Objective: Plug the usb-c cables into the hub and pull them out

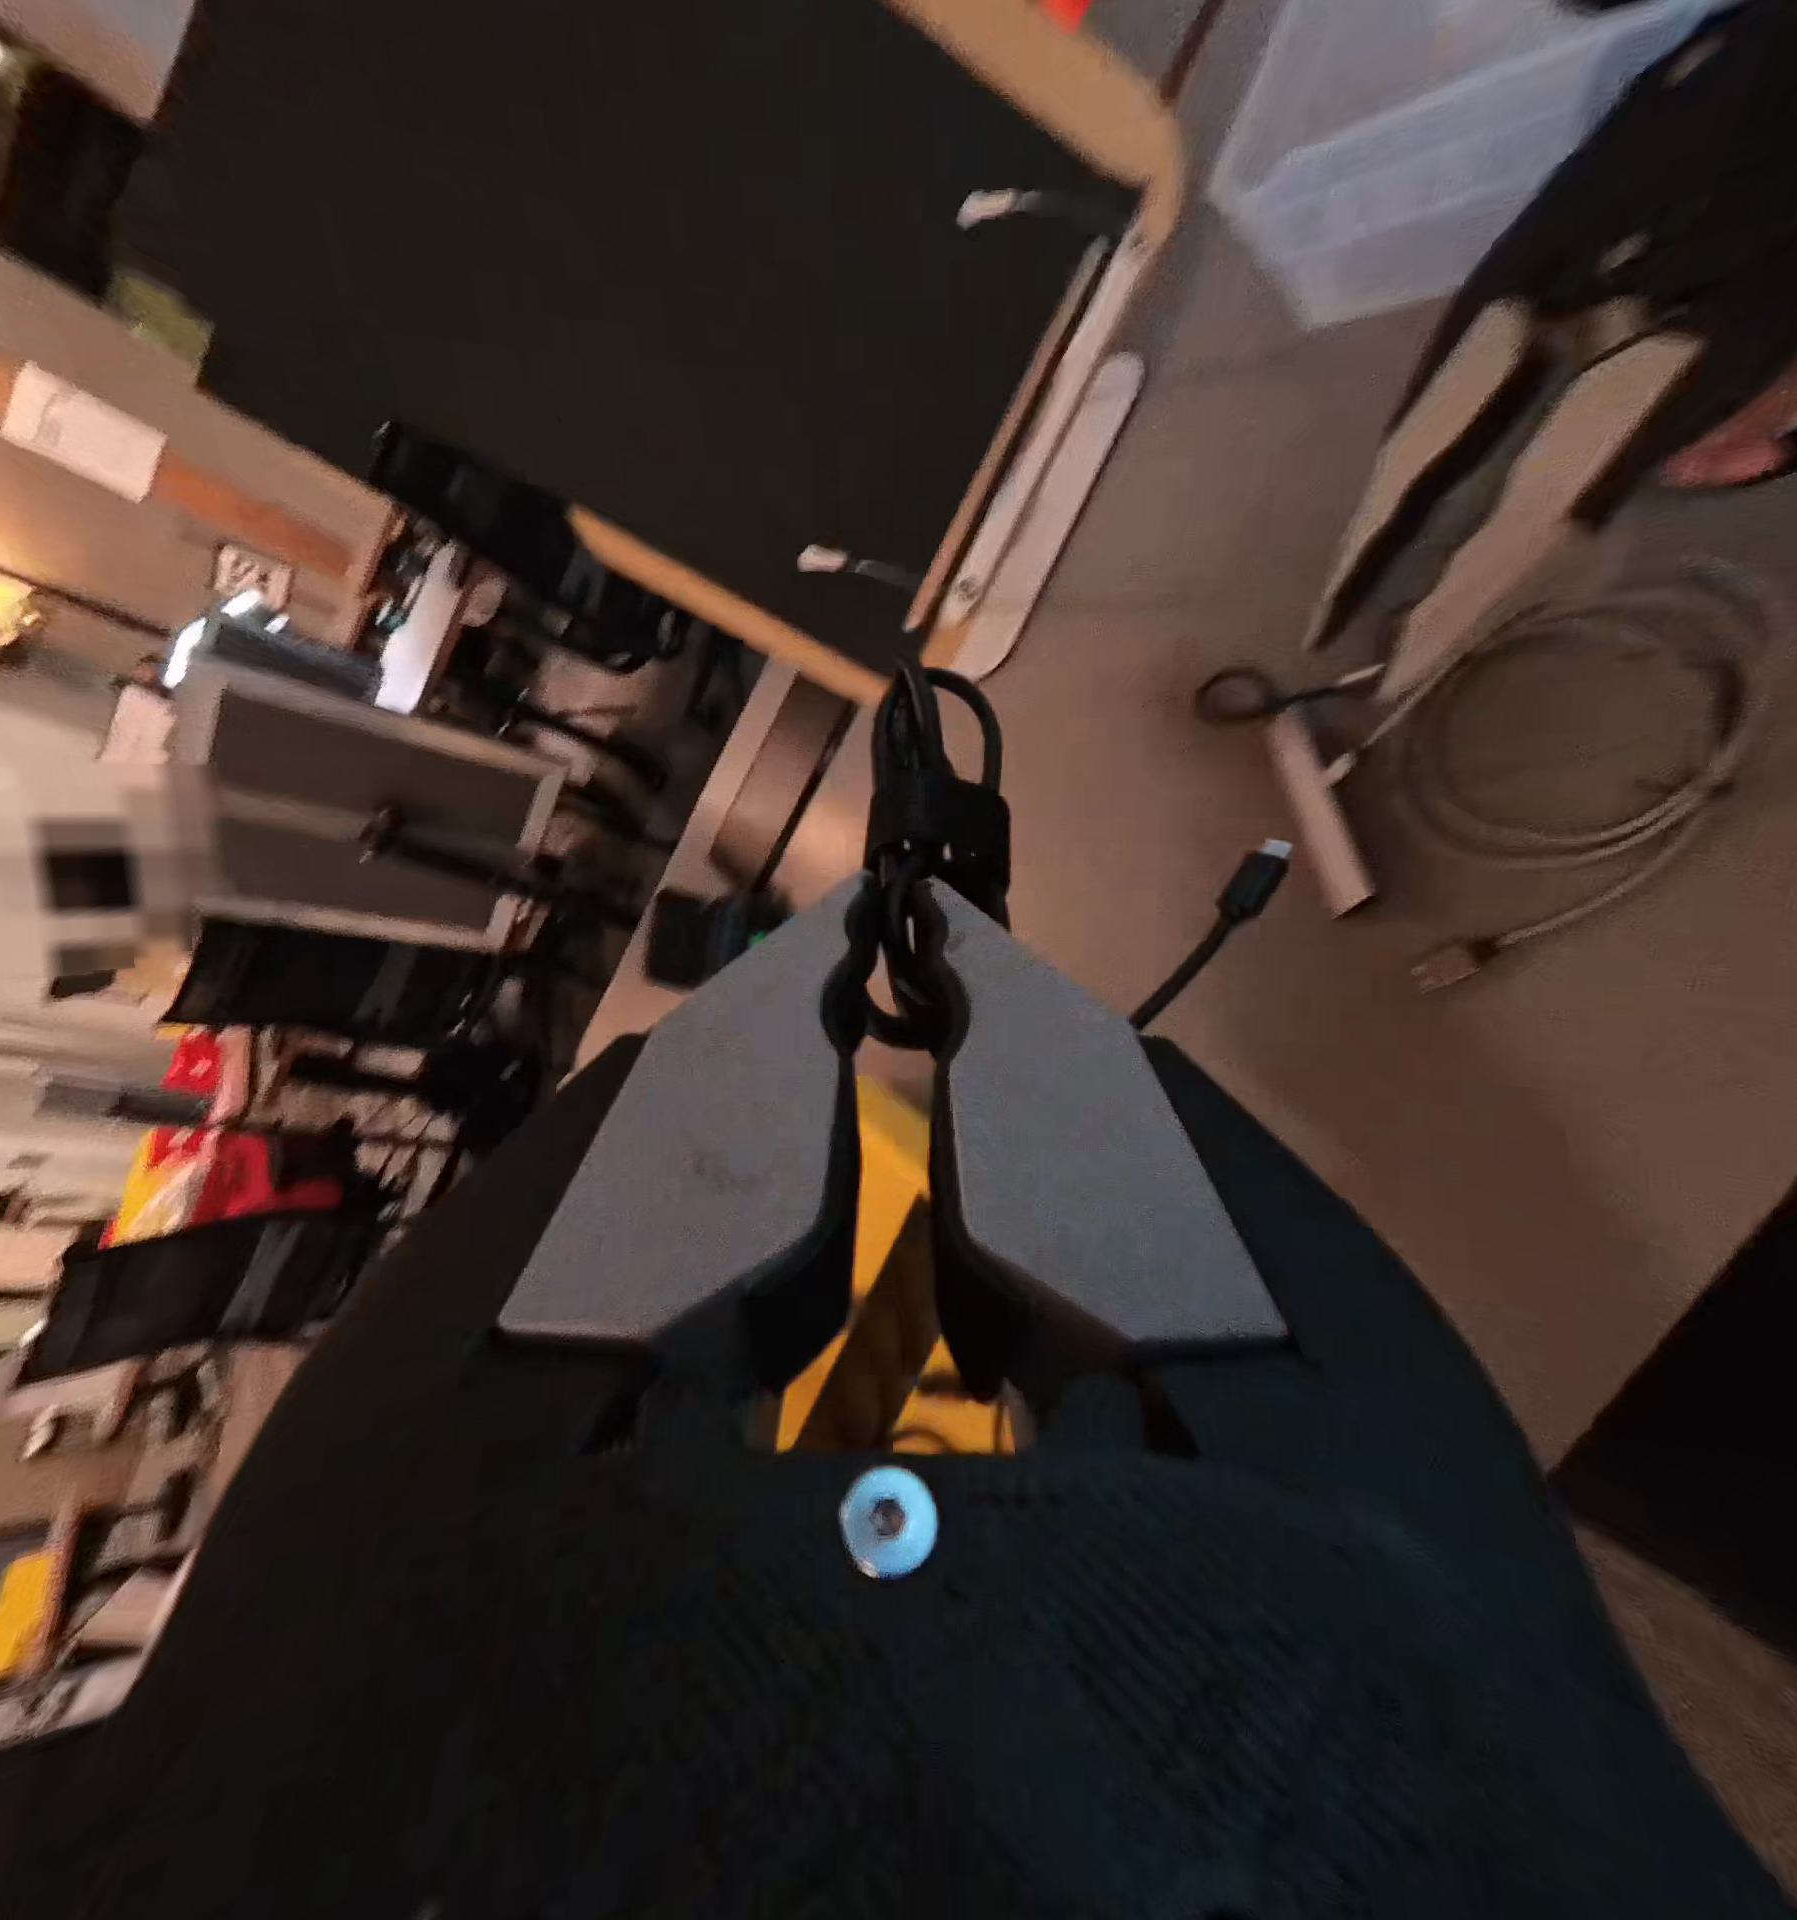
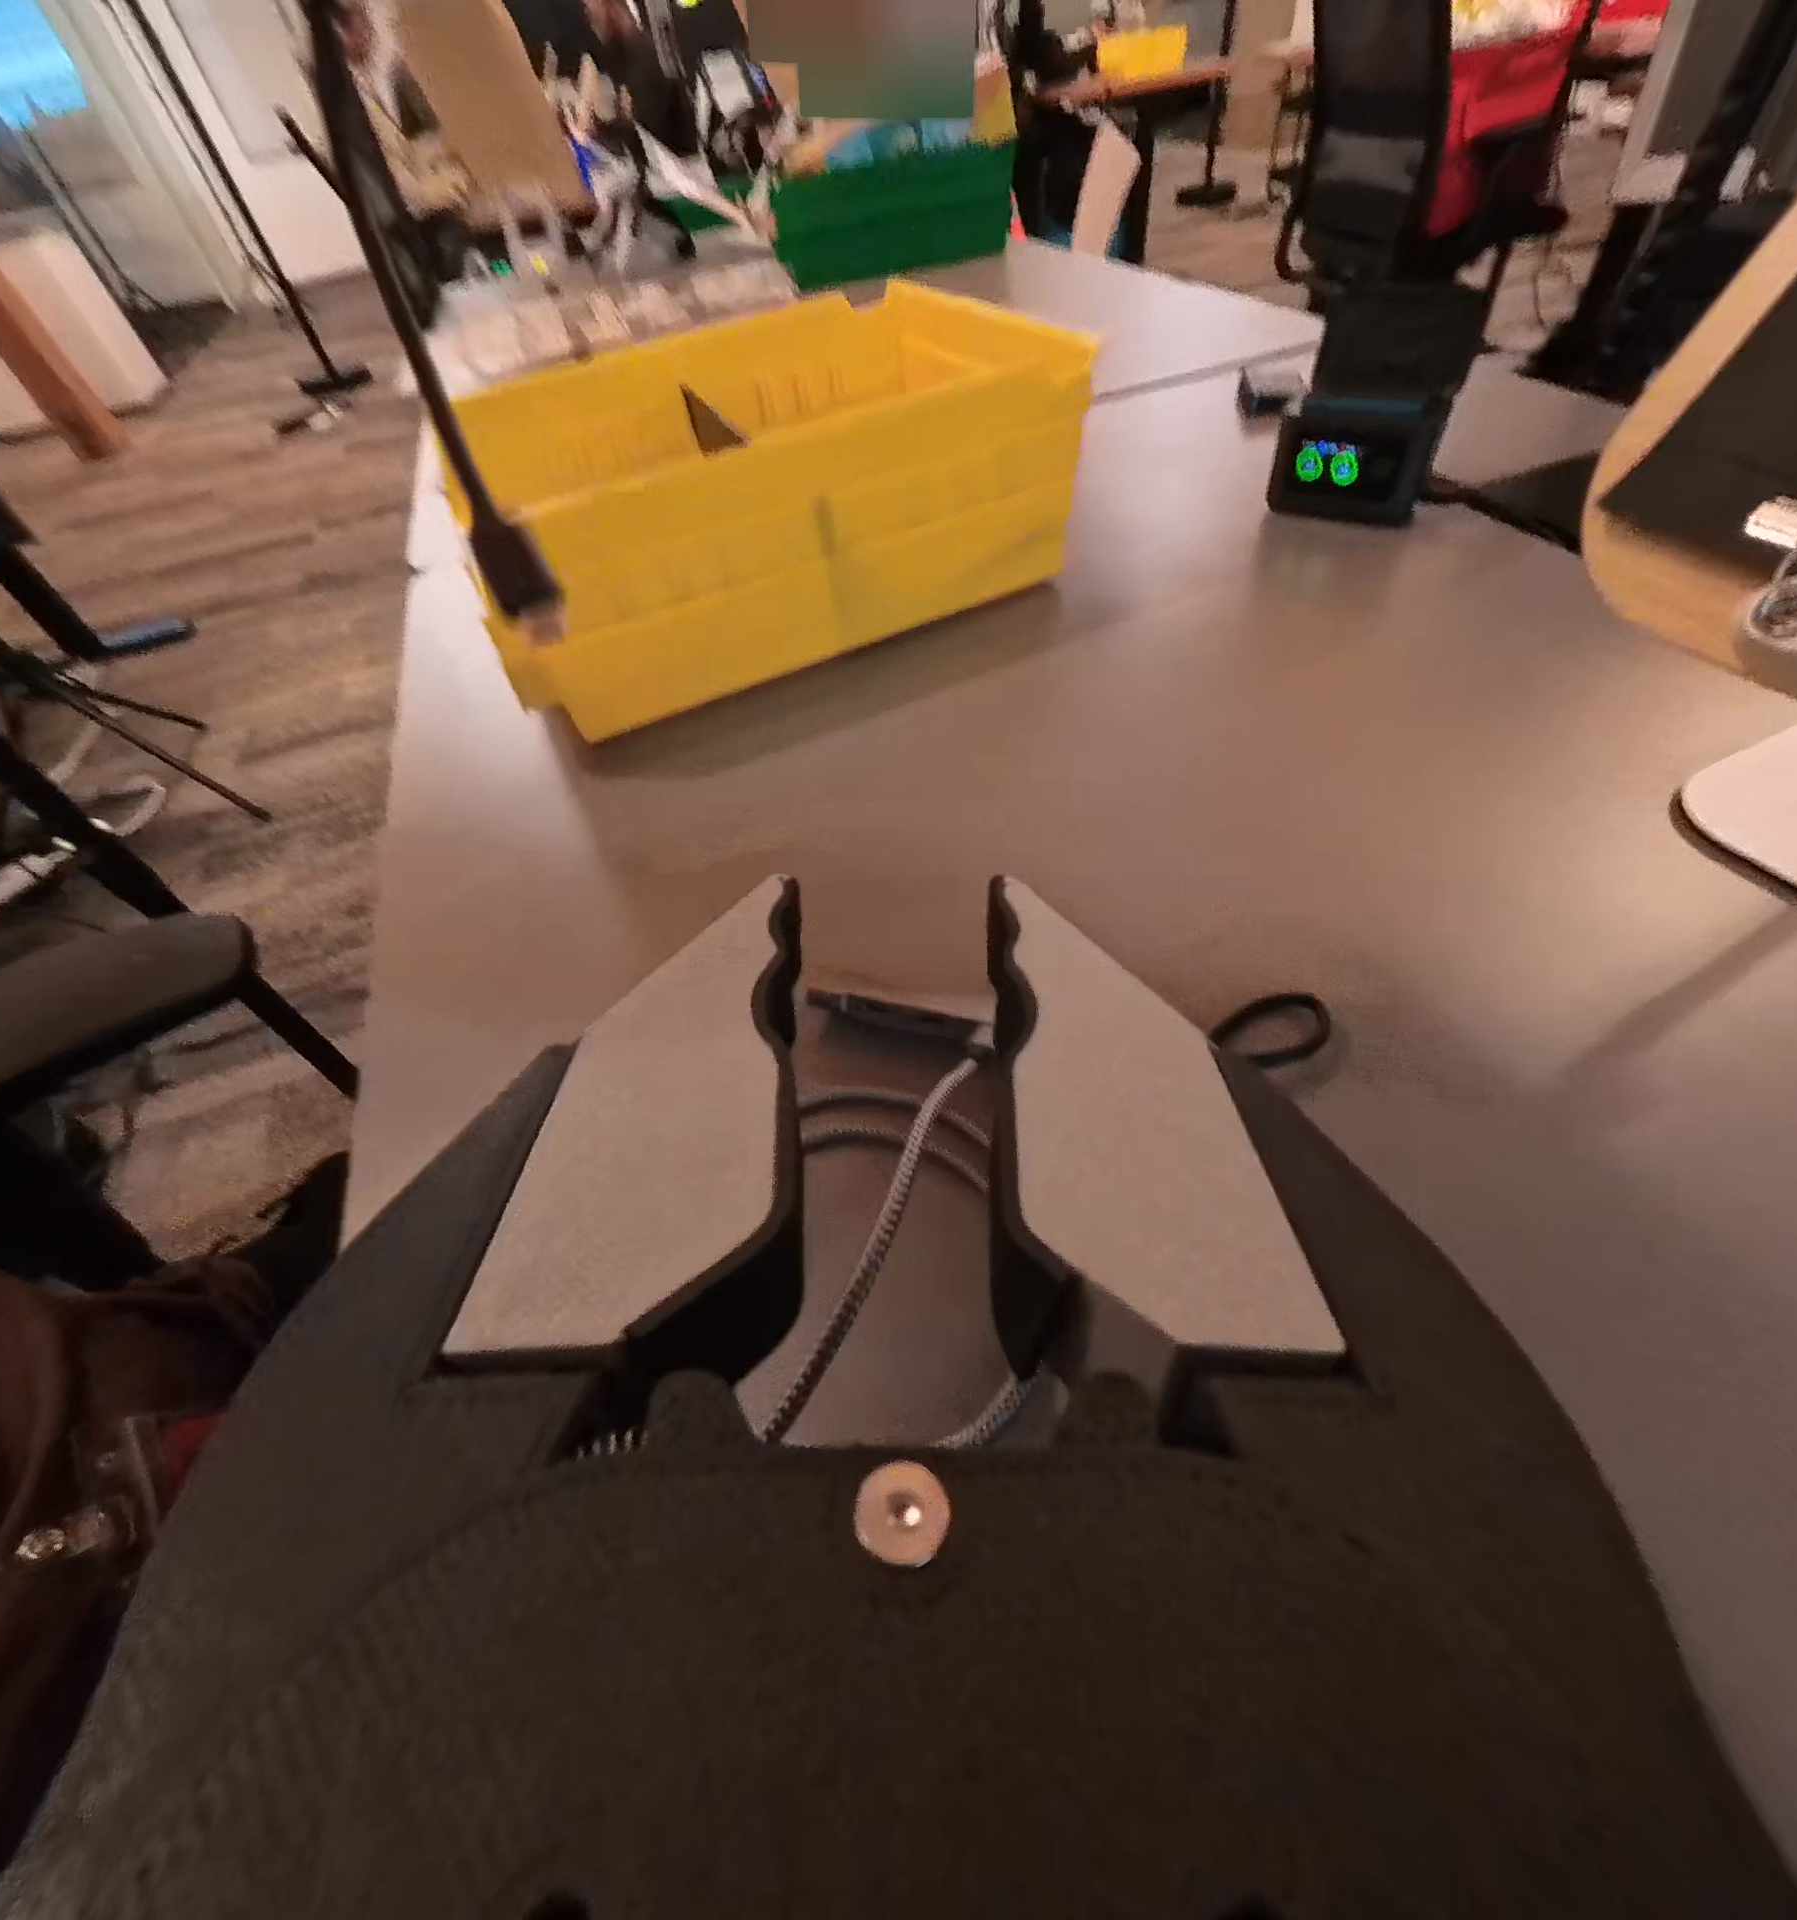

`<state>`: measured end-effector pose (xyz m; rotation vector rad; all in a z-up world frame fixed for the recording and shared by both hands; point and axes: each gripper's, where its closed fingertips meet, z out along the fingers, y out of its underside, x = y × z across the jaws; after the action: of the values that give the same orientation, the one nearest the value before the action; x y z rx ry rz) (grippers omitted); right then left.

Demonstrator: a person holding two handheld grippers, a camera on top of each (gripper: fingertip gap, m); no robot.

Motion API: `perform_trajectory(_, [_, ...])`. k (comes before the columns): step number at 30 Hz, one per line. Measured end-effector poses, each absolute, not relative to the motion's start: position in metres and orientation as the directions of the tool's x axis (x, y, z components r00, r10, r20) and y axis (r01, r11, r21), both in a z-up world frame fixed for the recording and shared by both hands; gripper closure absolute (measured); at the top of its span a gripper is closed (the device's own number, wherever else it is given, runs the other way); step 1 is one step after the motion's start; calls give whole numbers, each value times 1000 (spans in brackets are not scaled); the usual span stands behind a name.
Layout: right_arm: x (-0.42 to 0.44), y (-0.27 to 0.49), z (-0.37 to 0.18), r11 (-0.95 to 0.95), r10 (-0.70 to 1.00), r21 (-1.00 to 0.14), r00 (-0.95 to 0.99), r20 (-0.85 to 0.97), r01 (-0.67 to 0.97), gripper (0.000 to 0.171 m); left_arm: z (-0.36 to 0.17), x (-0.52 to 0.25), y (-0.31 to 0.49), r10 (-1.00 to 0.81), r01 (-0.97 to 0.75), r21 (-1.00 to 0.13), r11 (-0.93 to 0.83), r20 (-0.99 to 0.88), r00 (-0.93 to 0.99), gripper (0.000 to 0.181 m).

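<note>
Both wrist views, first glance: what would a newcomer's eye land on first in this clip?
Probably the bright yellow bin on the grey table, straight ahead in the right wrist view. Next, the left gripper, shut on a bundled black cable whose loose plug hangs free. The right gripper is open above the slim hub and its braided grey cable.
</note>
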<state>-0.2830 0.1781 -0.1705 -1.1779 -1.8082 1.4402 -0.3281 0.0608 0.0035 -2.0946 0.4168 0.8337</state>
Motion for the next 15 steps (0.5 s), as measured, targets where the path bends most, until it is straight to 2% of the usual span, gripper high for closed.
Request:
perform_trajectory(4, [-269,176,-145,-29,819,-979,-557,-138,200,134,-11,-298,92,-15,-550,-669,-500,-629,777,177])
perform_trajectory(7, [-255,171,-136,-62,752,-981,-638,-167,184,136,-19,-286,107,-19,-531,-716,-453,-588,809,178])
perform_trajectory(10, [-245,167,-130,-83,695,-980,-694,-187,181,137,-22,-280,115,-34,-525,-731,-436,-569,822,178])
perform_trajectory(15, [-243,169,-130,-58,703,-984,-693,-161,169,136,-16,-275,117,-40,-539,-720,-438,-583,811,177])
